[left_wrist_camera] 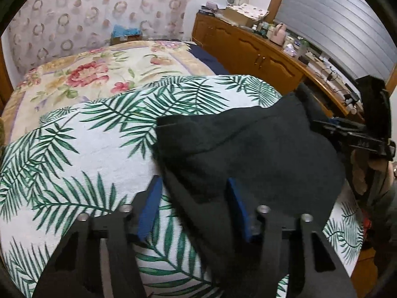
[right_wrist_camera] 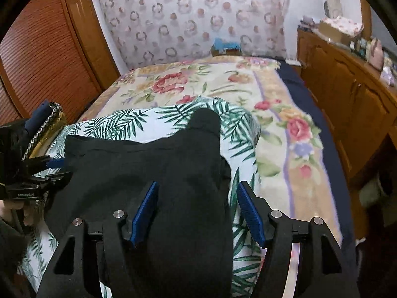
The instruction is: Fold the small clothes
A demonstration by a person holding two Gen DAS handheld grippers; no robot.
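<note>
The black cloth (right_wrist_camera: 153, 173) lies half folded on the leafy towel (left_wrist_camera: 74, 149), both grippers' jaws wide apart, more folding left.

One black garment (left_wrist_camera: 250, 154); one palm-leaf cloth (left_wrist_camera: 82, 149) under it; one floral bedspread (right_wrist_camera: 280, 114); two grippers, left gripper (left_wrist_camera: 192, 206) and right gripper (right_wrist_camera: 198, 211); perhaps one pink bag (left_wrist_camera: 279, 33) on the sideboard.

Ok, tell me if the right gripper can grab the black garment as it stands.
Probably yes: the right gripper is open, its blue pads either side of the black garment on the palm-leaf cloth, nothing between.
</note>
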